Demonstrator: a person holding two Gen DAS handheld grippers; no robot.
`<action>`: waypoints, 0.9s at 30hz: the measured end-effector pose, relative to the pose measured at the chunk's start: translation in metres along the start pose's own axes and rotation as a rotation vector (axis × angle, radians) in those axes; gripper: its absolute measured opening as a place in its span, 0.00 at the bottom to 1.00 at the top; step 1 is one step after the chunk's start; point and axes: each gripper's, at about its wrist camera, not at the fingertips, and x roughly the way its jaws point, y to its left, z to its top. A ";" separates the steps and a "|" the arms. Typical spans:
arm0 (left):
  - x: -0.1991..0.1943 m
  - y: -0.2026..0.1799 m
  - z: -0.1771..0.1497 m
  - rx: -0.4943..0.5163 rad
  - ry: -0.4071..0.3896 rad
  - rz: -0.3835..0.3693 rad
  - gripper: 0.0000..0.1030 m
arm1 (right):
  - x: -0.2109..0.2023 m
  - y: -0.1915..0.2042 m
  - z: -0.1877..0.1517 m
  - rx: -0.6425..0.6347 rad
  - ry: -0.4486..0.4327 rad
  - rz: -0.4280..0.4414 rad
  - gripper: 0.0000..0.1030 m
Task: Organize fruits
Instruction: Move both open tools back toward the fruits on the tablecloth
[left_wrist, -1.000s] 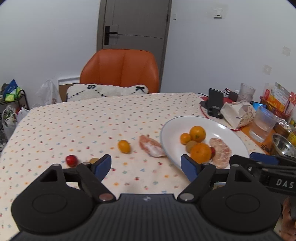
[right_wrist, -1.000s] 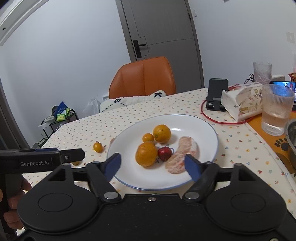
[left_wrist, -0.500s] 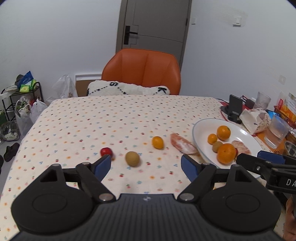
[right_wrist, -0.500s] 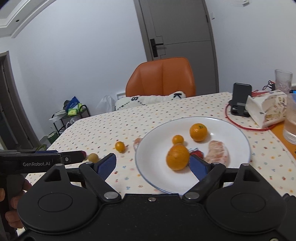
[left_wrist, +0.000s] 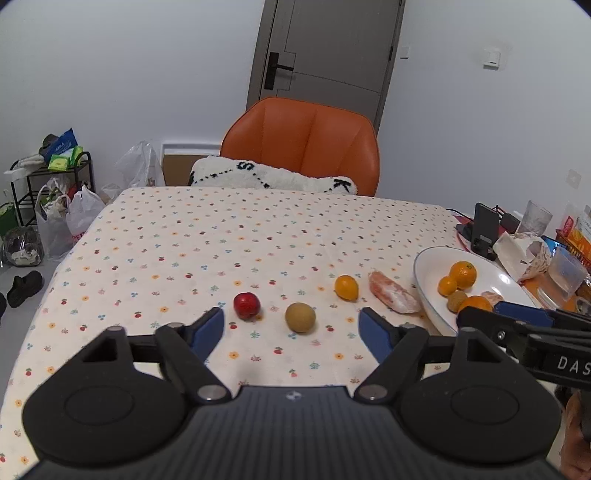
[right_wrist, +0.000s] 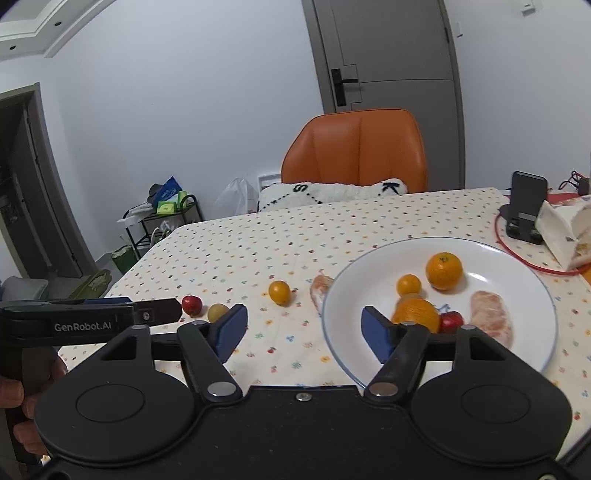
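You're holding the left hand-held gripper (left_wrist: 291, 328), marked "GenRobot.AI", and right hand-held gripper (right_wrist: 303, 326) with fingers spread, gripping nothing. White plate (right_wrist: 517, 266) is holding oranges (right_wrist: 444, 270); a red fruit (left_wrist: 246, 305) is sitting on the table (left_wrist: 221, 236).

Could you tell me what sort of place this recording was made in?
Most likely a home dining room: a table with a patterned tablecloth, an orange chair pulled up to it, and a white plate of fruit.

Even, soft indoor light; sharp focus.
Ahead of my grippers, faint shadows; fisheye bends the edges, corners go black.
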 end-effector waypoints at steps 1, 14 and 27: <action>0.001 0.002 0.000 -0.007 0.002 -0.004 0.72 | 0.003 0.001 0.001 -0.001 0.005 0.007 0.62; 0.029 0.001 0.003 -0.029 0.038 -0.032 0.50 | 0.032 0.006 0.011 -0.033 0.064 0.045 0.51; 0.069 -0.005 0.002 -0.018 0.095 -0.036 0.33 | 0.058 -0.001 0.016 -0.031 0.095 0.076 0.42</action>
